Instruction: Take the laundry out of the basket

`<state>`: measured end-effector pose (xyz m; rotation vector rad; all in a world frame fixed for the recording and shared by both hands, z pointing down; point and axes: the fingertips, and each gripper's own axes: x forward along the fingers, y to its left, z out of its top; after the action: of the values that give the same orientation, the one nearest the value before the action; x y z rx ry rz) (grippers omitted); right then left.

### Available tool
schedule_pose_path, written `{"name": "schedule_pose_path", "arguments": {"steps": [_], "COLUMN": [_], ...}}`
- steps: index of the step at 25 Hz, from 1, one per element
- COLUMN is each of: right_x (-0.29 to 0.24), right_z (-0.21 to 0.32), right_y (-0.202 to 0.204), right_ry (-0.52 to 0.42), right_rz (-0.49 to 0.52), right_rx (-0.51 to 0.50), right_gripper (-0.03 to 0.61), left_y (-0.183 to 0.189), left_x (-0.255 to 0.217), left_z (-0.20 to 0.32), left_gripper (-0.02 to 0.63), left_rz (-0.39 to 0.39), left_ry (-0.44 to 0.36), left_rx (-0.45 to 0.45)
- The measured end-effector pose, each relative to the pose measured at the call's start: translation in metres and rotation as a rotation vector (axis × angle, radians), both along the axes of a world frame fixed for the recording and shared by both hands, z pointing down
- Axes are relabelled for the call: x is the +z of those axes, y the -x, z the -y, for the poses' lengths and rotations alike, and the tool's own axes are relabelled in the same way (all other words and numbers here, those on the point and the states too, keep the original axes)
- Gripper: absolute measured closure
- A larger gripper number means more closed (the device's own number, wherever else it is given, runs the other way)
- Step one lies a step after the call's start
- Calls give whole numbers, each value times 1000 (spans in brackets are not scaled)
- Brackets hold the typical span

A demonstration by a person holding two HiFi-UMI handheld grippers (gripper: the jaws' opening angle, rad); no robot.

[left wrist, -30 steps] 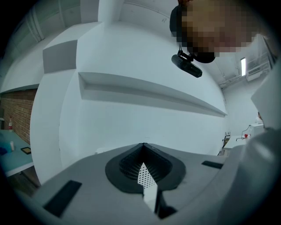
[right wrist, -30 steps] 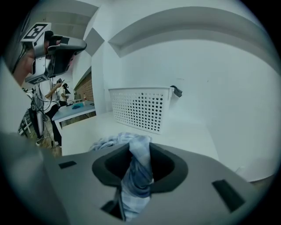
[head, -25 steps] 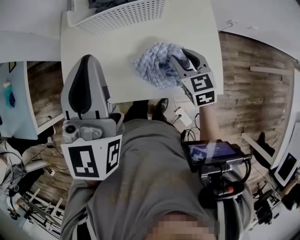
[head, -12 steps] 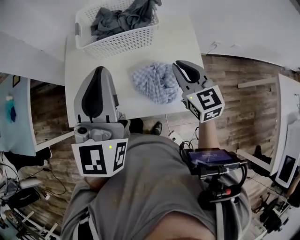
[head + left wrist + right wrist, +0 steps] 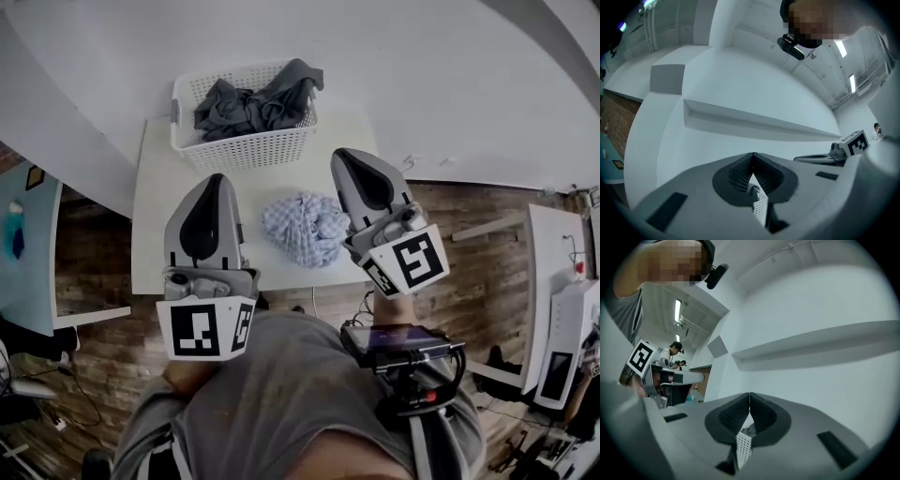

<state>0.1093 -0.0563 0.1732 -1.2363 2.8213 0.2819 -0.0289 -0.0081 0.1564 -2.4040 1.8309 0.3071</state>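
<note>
1. White table (image 5: 150,234): under basket, w/ bare top to basket's left & on its near side.
2. White lattice basket (image 5: 246,148): stands upright, mouth up, at table's far edge. Long axis approx. across head view.
3. Dark grey laundry (image 5: 248,105):
   - Inside basket, heaped above rim, w/ one piece draped over basket's far-right corner.
   - Prob. light, soft & floppy, not fragile. Likely to sag, trail, snag on rim or drag neighbours along.
   - Best hold, by the look of it: a thick raised fold at heap's top, or the draped piece. Pinch deep, then lift straight up clear of rim.
   - Crumpled, so no clear long axis. Draped piece points out & away over that corner.
4. Blue-white checked cloth (image 5: 305,228): already out of basket, bunched on table just on basket's near side, not touching it. Roundish lump, no axis to speak of.
5. Left gripper (image 5: 753,159): on basket's near side, raised above table, nose approx. level & toward basket's left half. Jaws fully together, nothing btwn.
6. Right gripper (image 5: 749,398): on basket's near side, toward its right end, raised beside checked cloth w/o contact. Jaws just been closing, now tip to tip w/ nothing btwn.
</note>
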Motion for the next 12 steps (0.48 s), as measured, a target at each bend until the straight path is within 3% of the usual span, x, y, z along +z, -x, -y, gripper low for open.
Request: {"name": "schedule_pose_path", "arguments": {"steps": [8, 12], "right_x": [-20, -16], "right_z": [12, 24], "right_y": [26, 29], "right_ry": [-43, -29], "right_rz": [-5, -21], "right_rx": [-37, -25], "right_gripper": [569, 569], "left_y": [16, 22], "left_x": [-8, -3], "left_z": [17, 34], "left_gripper": [606, 606], "left_rz": [4, -42], "left_ry": [-48, -27], "left_rx": [-10, 12]}}
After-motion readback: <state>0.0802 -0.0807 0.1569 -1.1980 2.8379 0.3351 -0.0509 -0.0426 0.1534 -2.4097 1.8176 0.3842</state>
